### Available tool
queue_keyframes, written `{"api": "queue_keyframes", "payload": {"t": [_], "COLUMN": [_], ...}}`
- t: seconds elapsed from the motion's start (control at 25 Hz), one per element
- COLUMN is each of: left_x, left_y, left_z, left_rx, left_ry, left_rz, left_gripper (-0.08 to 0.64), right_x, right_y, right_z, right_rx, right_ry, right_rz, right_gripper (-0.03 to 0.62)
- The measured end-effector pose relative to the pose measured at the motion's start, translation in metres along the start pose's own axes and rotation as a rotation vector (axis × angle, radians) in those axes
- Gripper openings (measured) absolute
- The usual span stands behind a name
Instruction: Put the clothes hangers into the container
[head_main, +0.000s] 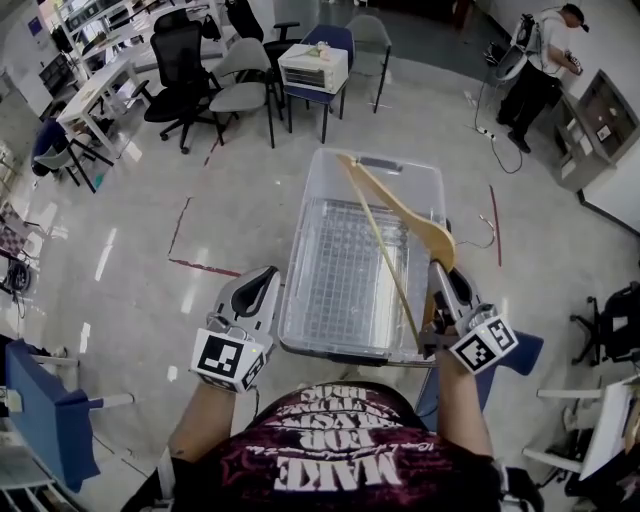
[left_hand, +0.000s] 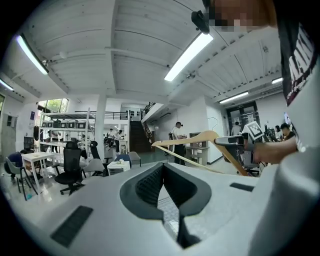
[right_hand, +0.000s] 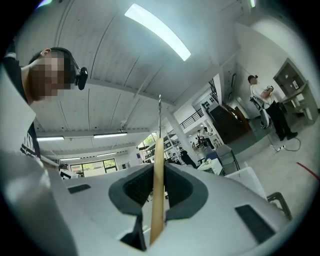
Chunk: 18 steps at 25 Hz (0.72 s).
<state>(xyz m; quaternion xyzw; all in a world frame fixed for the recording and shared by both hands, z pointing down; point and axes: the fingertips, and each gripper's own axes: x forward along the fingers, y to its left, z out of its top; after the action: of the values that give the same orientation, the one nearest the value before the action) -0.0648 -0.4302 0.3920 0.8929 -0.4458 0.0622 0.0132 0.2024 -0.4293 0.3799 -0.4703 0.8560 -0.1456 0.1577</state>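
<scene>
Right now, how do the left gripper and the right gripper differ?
The right gripper is clamped on the wooden hanger; the left gripper is shut and empty. The right gripper sits at the near right corner of the container; the left gripper sits beside its left wall. Both point forward.

My head camera looks steeply down onto the container (head_main: 300, 300), with my left claw (head_main: 266, 275) and right claw (head_main: 441, 272) close below. The left gripper view faces about level across the room. The right gripper view tilts up toward the ceiling (right_hand: 150, 65). All three views share the hanger (head_main: 400, 205).
</scene>
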Motion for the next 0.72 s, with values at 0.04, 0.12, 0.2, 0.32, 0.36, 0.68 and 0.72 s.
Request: {"api": "queue_keyframes", "payload": {"t": [0.04,0.12,0.2,0.32,0.36,0.68,0.72], "left_x": [0.006,0.016,0.025,0.038,0.042,0.054,0.054], "left_y": [0.001,0.0,-0.004,-0.006,-0.003,0.011,0.011], "left_z": [-0.002,-0.008,-0.014,-0.021,-0.023,-0.032,-0.034], "left_rx": [-0.004,-0.016,-0.029,-0.026,-0.026,-0.05,-0.054], "left_ry": [0.007,0.025,0.044,0.063,0.067,0.106,0.112], "left_rz": [0.002,0.002,-0.006,-0.013,-0.009,0.03,0.031], "left_gripper": [0.006,0.006,0.006,0.006,0.006,0.006,0.006], "right_x": [0.006,0.017,0.028,0.044,0.048,0.064,0.063], "right_y": [-0.007,-0.021,-0.037,-0.062,-0.07,-0.127,-0.134], "right_z": [-0.002,-0.012,-0.028,-0.057,-0.068,-0.176,-0.19], "right_rx": [0.009,0.019,0.036,0.082,0.091,0.137,0.15], "right_ry": [0.01,0.043,0.089,0.153,0.174,0.404,0.43], "right_rz": [0.004,0.01,0.004,-0.009,-0.015,-0.075,-0.088], "right_gripper": [0.061,0.061,0.063,0.061,0.063,0.063,0.063]}}
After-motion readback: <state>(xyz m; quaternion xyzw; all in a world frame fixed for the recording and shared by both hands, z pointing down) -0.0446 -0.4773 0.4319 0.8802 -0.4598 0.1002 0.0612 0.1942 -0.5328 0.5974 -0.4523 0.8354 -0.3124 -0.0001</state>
